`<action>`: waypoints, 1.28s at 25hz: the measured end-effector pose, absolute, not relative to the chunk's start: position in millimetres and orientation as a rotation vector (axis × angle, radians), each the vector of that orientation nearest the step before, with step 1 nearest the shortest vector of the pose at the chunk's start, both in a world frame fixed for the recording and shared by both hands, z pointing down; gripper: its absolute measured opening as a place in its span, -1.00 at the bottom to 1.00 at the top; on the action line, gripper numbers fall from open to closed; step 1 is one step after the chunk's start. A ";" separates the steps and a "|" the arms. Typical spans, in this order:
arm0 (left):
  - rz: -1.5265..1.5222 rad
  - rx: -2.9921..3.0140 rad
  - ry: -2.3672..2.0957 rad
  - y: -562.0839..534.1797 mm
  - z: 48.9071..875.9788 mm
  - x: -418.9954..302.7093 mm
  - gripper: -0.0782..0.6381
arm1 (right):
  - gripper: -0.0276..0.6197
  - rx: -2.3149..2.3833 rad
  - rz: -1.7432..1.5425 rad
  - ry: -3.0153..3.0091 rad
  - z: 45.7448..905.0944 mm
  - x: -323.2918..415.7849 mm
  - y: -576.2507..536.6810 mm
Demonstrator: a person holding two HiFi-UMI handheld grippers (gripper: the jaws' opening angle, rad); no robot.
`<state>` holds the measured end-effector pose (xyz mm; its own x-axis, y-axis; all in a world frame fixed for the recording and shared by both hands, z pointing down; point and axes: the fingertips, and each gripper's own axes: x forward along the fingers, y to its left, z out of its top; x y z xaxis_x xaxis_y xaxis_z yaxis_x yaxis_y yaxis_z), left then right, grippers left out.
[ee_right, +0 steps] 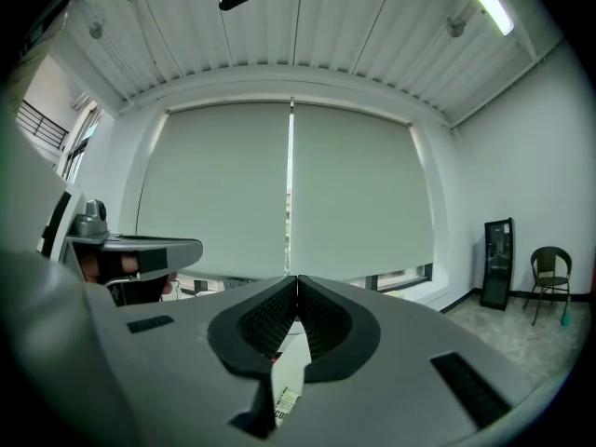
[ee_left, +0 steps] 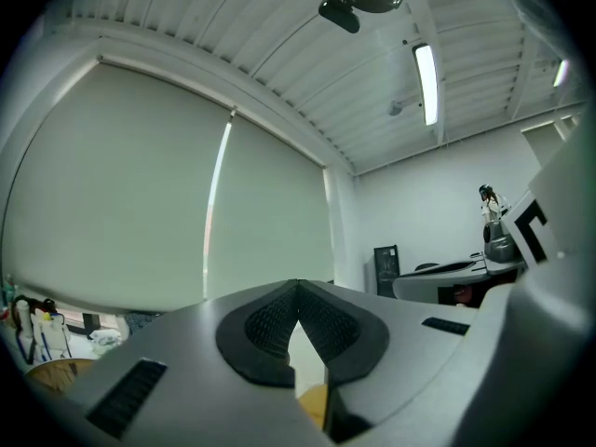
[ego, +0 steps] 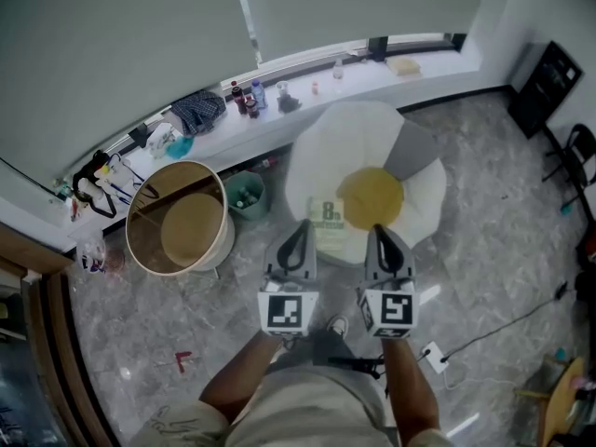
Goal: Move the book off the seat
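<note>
A pale book (ego: 328,222) with a green figure on its cover lies on the left part of a white flower-shaped seat (ego: 321,161), beside the seat's round yellow middle (ego: 371,196). My left gripper (ego: 300,225) is shut and empty, its tip over the book's near left edge. My right gripper (ego: 377,229) is also shut and empty, with its tip at the near edge of the yellow middle. Both gripper views point up at the blinds and ceiling. They show the left gripper (ee_left: 298,289) and the right gripper (ee_right: 296,281) with jaws pressed together.
A round wooden tub (ego: 182,217) stands left of the seat, with a green bin (ego: 244,194) behind it. The window ledge (ego: 307,87) carries bottles and clutter. A black cabinet (ego: 545,87) and a chair (ego: 582,152) are at the right. A cable with a plug block (ego: 433,355) lies on the floor.
</note>
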<state>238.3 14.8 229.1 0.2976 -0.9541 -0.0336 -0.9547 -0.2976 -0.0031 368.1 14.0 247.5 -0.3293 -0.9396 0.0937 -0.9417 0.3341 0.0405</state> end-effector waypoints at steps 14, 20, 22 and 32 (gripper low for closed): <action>-0.208 -2.472 1.976 -69.4 316.1 238.5 -0.77 | -0.90 1.602 0.221 -2.454 329.9 371.0 -76.2; -0.213 -2.532 1.925 -118.5 360.1 222.6 -0.77 | -0.90 1.589 0.262 -2.400 375.6 347.3 -121.3; -0.211 -2.570 1.923 -137.2 378.6 215.6 -0.77 | -0.90 1.540 0.273 -2.356 398.3 333.8 -137.3; -0.450 -2.744 1.901 -192.7 507.9 207.0 -0.77 | -0.90 1.499 0.438 -2.231 523.6 317.2 -194.7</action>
<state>207.0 -192.7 507.9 0.3358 -0.8776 0.3421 -0.9378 -0.3454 0.0347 317.2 -194.7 523.6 -0.3341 -0.7978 0.5019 -0.9283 0.3708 -0.0285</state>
